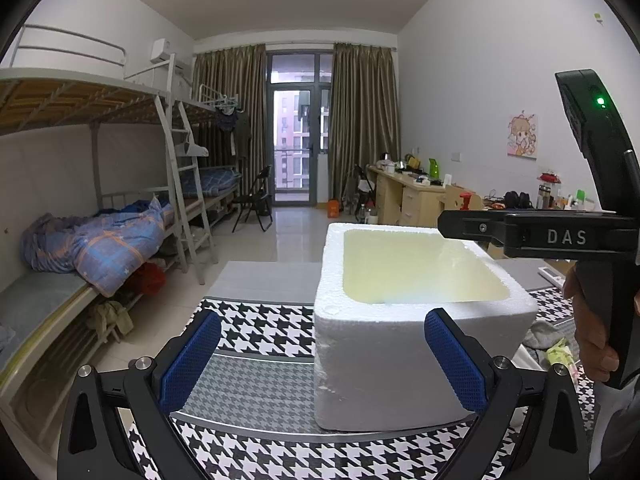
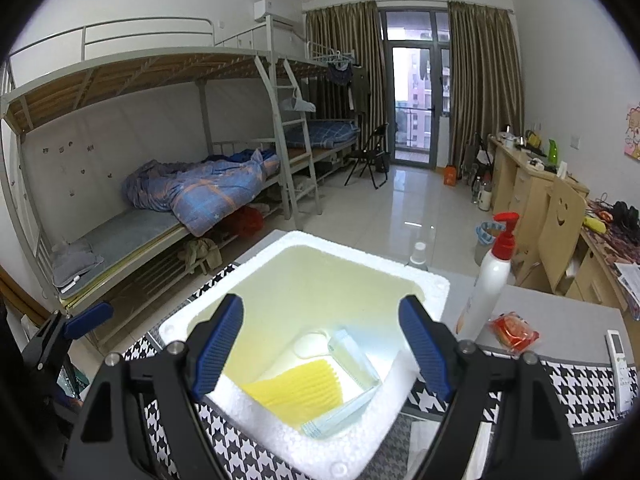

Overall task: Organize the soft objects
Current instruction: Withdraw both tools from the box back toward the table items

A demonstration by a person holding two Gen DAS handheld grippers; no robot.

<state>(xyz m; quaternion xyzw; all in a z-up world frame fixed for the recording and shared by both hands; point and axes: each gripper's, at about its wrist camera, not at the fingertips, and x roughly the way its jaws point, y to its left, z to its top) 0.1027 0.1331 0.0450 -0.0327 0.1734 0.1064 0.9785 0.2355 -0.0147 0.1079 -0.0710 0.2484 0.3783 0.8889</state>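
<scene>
A white foam box (image 1: 400,364) stands on the houndstooth tablecloth (image 1: 260,328). In the right wrist view the box (image 2: 424,284) holds a yellow ribbed cloth (image 2: 300,392) and a clear packet of face masks (image 2: 352,364) on its floor. My right gripper (image 2: 322,344) is open and empty, held above the box opening. My left gripper (image 1: 322,356) is open and empty, low at the box's near left side. The right gripper's body (image 1: 560,236) hovers over the box in the left wrist view. Grey and green soft items (image 1: 550,344) lie right of the box.
A white pump bottle with a red top (image 2: 490,280), a red snack packet (image 2: 514,330) and a white remote (image 2: 620,364) stand on the table right of the box. Bunk beds line the left wall, desks the right wall.
</scene>
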